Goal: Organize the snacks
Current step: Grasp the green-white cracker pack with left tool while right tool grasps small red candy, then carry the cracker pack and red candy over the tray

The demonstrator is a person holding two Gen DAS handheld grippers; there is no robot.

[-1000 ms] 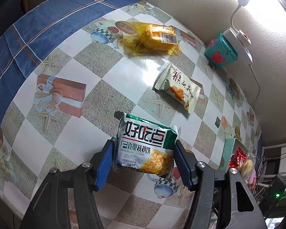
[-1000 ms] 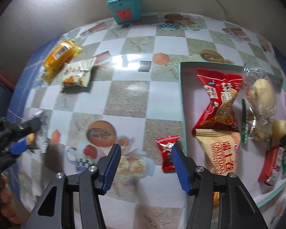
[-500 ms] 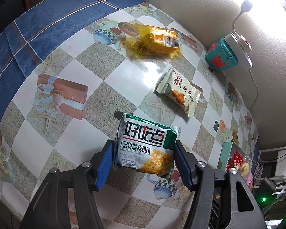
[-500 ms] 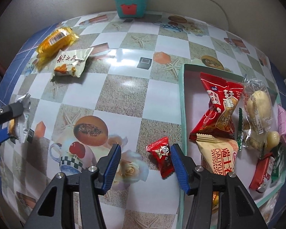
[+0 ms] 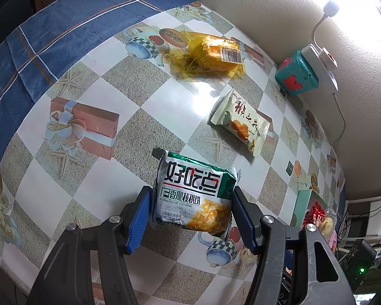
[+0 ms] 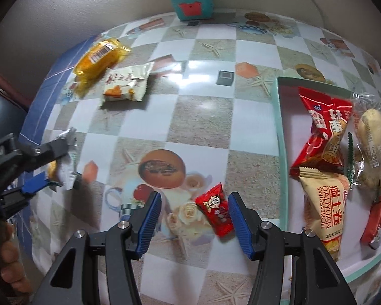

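One tabletop (image 5: 71, 178) under a checkered cloth printed with cups, gift boxes and starfish, blue plaid at its edge, set against a beige wall. One teal tray (image 6: 279, 137) at the right, holding several packets: one red bag (image 6: 322, 132), one cream Swiss-roll pack (image 6: 325, 208), clear-wrapped pastries, others partly hidden. One teal box (image 6: 190, 0) by the wall under a white power strip (image 5: 322, 61). Three snacks loose on the cloth: one yellow-wrapped cake (image 5: 216, 53), one cream packet (image 5: 241, 122), one small red candy (image 6: 216, 209). One green-and-white biscuit pack (image 5: 193, 195) off the cloth, pinched at both sides by the left gripper (image 5: 190, 218). Right gripper (image 6: 194, 221) spread, candy between the pads, untouched. Compared with a second ago: candy now further inside the right gripper; biscuit pack and left gripper unchanged.
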